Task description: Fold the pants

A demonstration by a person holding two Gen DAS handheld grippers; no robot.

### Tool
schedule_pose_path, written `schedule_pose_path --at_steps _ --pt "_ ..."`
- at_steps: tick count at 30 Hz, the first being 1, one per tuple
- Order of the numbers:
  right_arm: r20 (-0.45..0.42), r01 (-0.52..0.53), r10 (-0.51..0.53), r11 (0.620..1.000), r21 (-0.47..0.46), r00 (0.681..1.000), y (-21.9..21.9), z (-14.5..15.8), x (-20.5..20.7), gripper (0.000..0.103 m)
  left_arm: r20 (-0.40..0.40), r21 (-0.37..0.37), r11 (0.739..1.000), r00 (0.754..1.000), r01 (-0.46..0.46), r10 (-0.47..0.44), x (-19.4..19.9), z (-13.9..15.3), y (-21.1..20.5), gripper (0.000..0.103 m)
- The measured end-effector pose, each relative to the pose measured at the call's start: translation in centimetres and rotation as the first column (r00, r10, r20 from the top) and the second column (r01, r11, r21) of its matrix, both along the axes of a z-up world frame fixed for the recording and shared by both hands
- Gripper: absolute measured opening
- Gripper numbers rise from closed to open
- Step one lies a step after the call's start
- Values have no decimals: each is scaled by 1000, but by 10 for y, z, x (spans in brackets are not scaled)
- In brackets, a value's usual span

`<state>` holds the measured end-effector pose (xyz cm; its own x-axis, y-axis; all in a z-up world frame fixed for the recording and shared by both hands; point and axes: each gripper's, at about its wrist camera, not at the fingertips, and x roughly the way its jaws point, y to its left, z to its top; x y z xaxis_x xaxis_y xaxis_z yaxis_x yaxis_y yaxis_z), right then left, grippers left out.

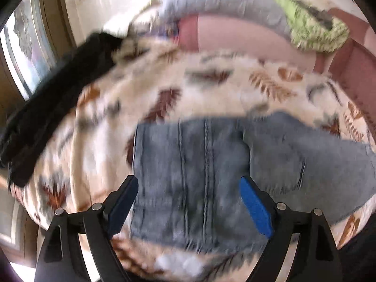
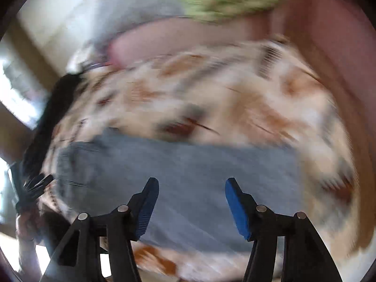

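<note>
Both tongs released | left view: my left gripper (image 1: 189,184) spread, empty, above jeans (image 1: 211,169) folded on blanket (image 1: 178,80) | right view: right gripper (image 2: 191,185) apart, empty, over jeans (image 2: 188,164) | risk: a low finger could snag denim and undo the fold

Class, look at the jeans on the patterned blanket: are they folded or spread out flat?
Folded: the jeans lie as a compact block on the blanket, one denim layer overlapping another.
</note>
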<state>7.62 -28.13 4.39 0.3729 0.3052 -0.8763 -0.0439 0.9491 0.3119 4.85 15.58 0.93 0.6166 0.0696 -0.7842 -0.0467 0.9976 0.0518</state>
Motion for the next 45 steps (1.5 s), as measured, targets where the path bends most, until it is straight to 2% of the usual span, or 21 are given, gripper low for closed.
schedule_pose_path --at_steps 4,5,7,10,11,12,15,17,19,21,23,27,29,31,32,33,34,35,36,40,45 --pt "22 -211 210 977 21 977 113 -13 64 63 -158 131 989 984 -64 84 23 -46 0 89" --pt "20 -249 249 968 11 968 136 -19 73 63 -213 105 992 973 -65 86 23 -63 4 91" --pt "-4 -320 320 947 -32 947 186 -40 102 63 -189 27 995 977 -93 96 13 -69 14 94" --pt "-89 -396 389 916 -72 917 241 -88 138 62 -190 11 997 979 -79 80 10 -75 20 96" --pt "-115 -408 400 911 -62 909 248 -100 142 57 -188 1 997 979 -83 82 9 -77 22 96" --pt "-156 -429 419 903 -35 895 259 -115 149 26 -186 -3 996 979 -84 82 8 -78 23 96" --pt "-132 -497 481 857 -139 866 281 -115 140 11 -181 -8 997 981 -77 74 6 -80 28 96" --pt "-36 -474 478 853 -219 877 279 -96 130 11 -173 -1 998 983 -67 66 3 -80 27 96" --pt "-34 -431 440 855 -289 897 273 -100 134 1 -177 6 997 982 -72 72 2 -73 20 96" --pt "-52 -381 388 857 -346 920 266 -118 141 2 -195 21 997 978 -71 74 2 -70 17 96" --pt "-52 -356 355 900 -250 933 257 -123 144 3 -181 20 998 981 -61 64 -2 -57 16 96" --pt "30 -267 276 948 -173 961 238 -97 133 3 3 41 997 998 -64 64 -13 -15 17 96" --pt "87 -262 271 959 -108 959 235 -75 123 4 11 100 991 996 -91 91 -5 -17 17 96" --pt "70 -297 294 955 28 953 233 -68 113 15 -151 218 973 982 -76 110 8 -52 13 96" --pt "40 -314 311 944 100 949 234 -73 109 36 -220 234 971 971 -40 93 9 -73 12 96" --pt "-8 -332 337 932 147 941 238 -87 108 63 -160 219 974 982 -61 97 2 -75 14 99" --pt "-101 -343 351 935 88 931 242 -113 108 67 -163 199 977 980 -82 115 -3 -73 17 99" --pt "-182 -338 331 941 -9 926 242 -138 111 58 -189 178 980 974 -88 122 -5 -72 19 99" --pt "-168 -318 311 948 -13 935 237 -146 112 57 -198 173 981 973 -84 118 -7 -70 19 99" --pt "-95 -294 293 956 -5 952 237 -104 112 57 -212 125 990 972 -73 98 -6 -58 26 97" --pt "28 -321 322 928 188 946 255 -57 111 57 11 57 995 997 -80 79 4 -1 29 97"
